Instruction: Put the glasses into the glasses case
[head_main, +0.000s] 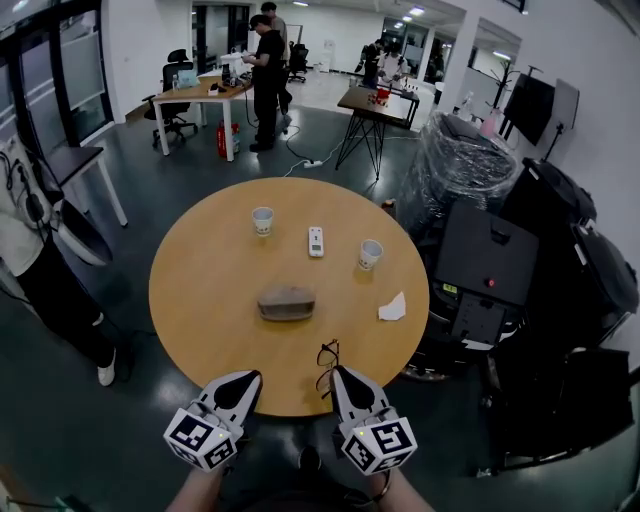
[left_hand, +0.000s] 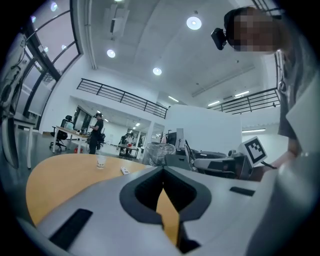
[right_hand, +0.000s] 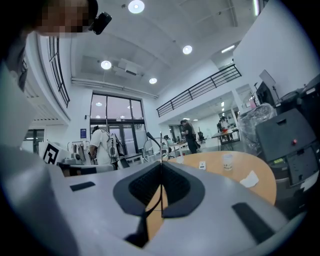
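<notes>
A grey-brown glasses case (head_main: 286, 302) lies shut in the middle of the round wooden table (head_main: 200, 290). Black-framed glasses (head_main: 327, 356) hang over the table's near edge, and my right gripper (head_main: 337, 372) is shut on them. In the right gripper view a thin temple runs down between the closed jaws of that gripper (right_hand: 161, 167), and a lens of the glasses (right_hand: 150, 147) stands above the tips. My left gripper (head_main: 252, 378) is at the near edge, left of the glasses, apart from the case. In its own view the left gripper (left_hand: 162, 172) has its tips together and holds nothing.
Two paper cups (head_main: 263, 220) (head_main: 370, 254), a white remote (head_main: 316, 241) and a crumpled tissue (head_main: 393, 308) lie on the table's far half. A person (head_main: 40, 270) stands at the left. Black equipment (head_main: 490, 270) crowds the table's right side.
</notes>
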